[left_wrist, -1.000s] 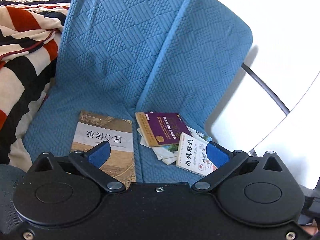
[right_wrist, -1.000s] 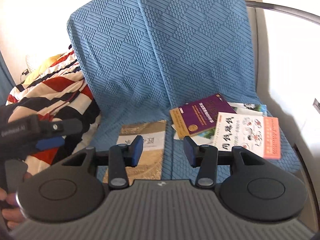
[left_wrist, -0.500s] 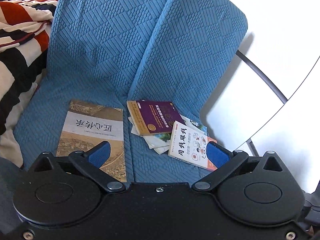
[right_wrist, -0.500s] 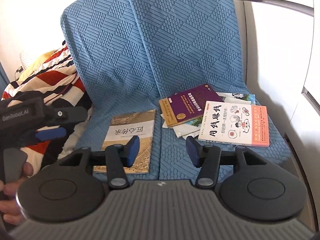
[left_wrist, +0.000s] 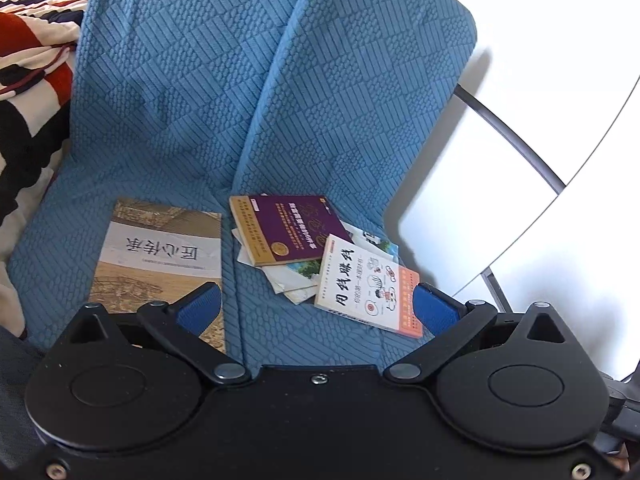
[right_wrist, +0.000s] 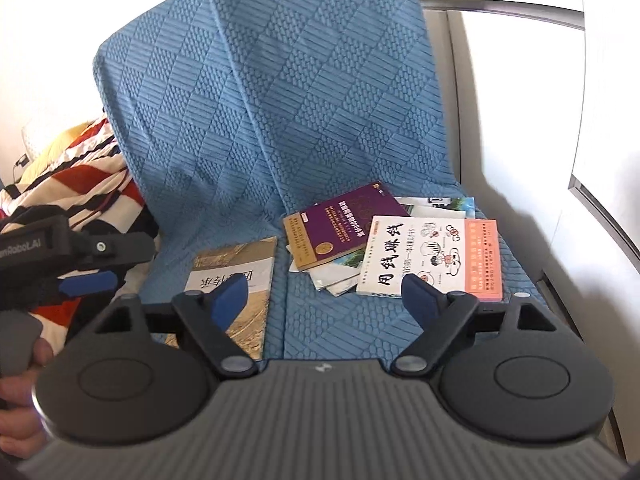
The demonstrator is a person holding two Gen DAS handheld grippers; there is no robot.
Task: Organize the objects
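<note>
1. In the left wrist view, the left gripper (left_wrist: 316, 304) hangs above the blue seat cushion (left_wrist: 160, 184), jaws spread wide, holding nothing. One tan book (left_wrist: 160, 256) lies flat, apart from the rest. A loose heap lies to its right: one purple book (left_wrist: 288, 228), one white-and-orange book (left_wrist: 368, 284), thin booklets (left_wrist: 296, 280) beneath, number unclear.

2. In the right wrist view, the right gripper (right_wrist: 324, 296) is likewise wide open and empty, near the white-and-orange book (right_wrist: 432, 256), probably the first pick since it lies topmost. Three bound books counted.
</note>
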